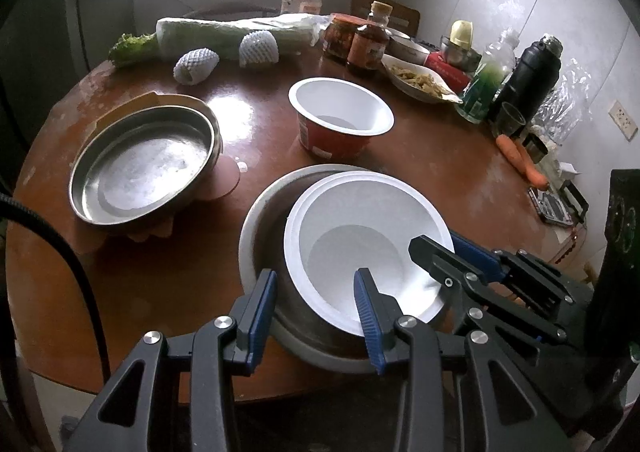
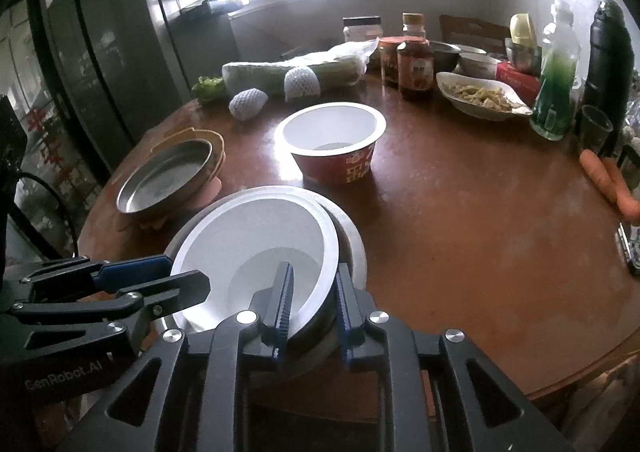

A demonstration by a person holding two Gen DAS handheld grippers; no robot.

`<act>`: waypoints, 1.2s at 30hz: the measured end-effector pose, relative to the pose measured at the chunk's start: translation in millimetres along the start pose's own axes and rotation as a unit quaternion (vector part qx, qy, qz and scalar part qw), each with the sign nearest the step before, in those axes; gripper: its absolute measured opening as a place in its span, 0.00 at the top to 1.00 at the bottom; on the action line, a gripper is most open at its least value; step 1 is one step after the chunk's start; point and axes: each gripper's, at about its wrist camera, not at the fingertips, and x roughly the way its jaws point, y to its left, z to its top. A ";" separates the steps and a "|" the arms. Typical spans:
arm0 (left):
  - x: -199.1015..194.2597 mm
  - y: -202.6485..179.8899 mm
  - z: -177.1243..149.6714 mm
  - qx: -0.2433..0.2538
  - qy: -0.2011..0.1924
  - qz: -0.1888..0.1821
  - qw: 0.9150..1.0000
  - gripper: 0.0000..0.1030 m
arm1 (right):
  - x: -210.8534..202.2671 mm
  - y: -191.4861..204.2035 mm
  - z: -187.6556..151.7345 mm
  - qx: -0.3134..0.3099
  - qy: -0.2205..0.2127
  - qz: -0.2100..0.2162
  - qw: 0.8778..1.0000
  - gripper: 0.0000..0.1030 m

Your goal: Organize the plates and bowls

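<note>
Two grippers meet at the white bowl (image 1: pixel 360 248), tilted inside the grey bowl (image 1: pixel 260 236) at the surface's near edge. I see right gripper (image 2: pixel 312 300) clamped across both rims; left gripper (image 1: pixel 316 316) jaws spread, straddling its near rim.

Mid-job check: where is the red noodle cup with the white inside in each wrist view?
Left wrist: the red cup stands upper centre, just beyond the white bowl.
Right wrist: the red cup stands centre, above the white bowl.
Shared landmark: the steel pan sits left of the cup in both.
</note>
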 end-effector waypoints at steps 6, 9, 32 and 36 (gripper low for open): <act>-6.0 -0.2 1.4 0.002 -0.015 0.011 1.000 0.60 | -4.0 0.6 1.4 -0.005 -0.010 -0.007 1.000 0.73; -8.0 -0.3 1.3 0.003 -0.018 0.011 1.000 0.60 | -6.4 0.2 2.3 -0.004 -0.015 -0.009 1.000 0.71; -19.0 8.7 28.1 0.009 -0.064 0.008 0.998 0.57 | -18.1 -4.7 24.2 -0.001 -0.060 -0.034 0.998 0.70; -15.6 12.0 38.5 0.009 -0.069 0.006 0.998 0.56 | -14.8 -4.7 30.0 -0.002 -0.062 -0.038 0.997 0.63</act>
